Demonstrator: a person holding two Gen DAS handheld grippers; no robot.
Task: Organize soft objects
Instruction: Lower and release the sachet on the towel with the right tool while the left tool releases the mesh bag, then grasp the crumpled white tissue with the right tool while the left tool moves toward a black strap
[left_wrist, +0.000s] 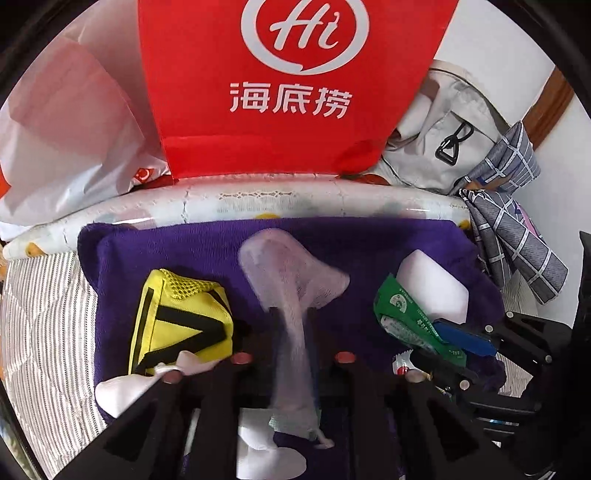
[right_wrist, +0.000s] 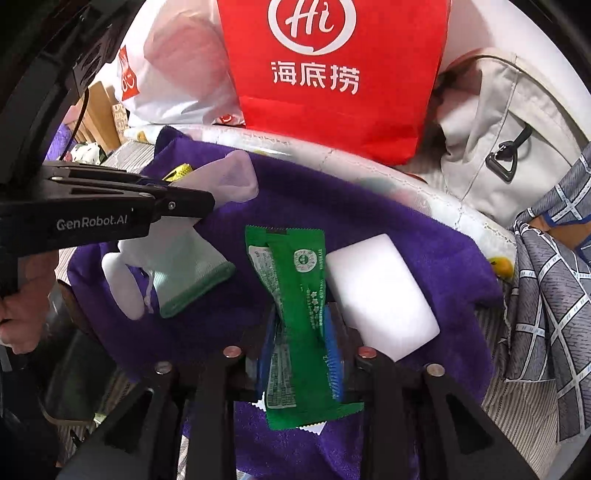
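The left claw is pinched tight on a pale, gauzy white glove, which hangs off the purple fleece towel. To its left sits a yellow mesh pouch with black stripes. The right claw is clamped on a green foil snack packet, with a white foam block just right of it.

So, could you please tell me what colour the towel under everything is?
Deep purple; the towel shows best in the right wrist view.
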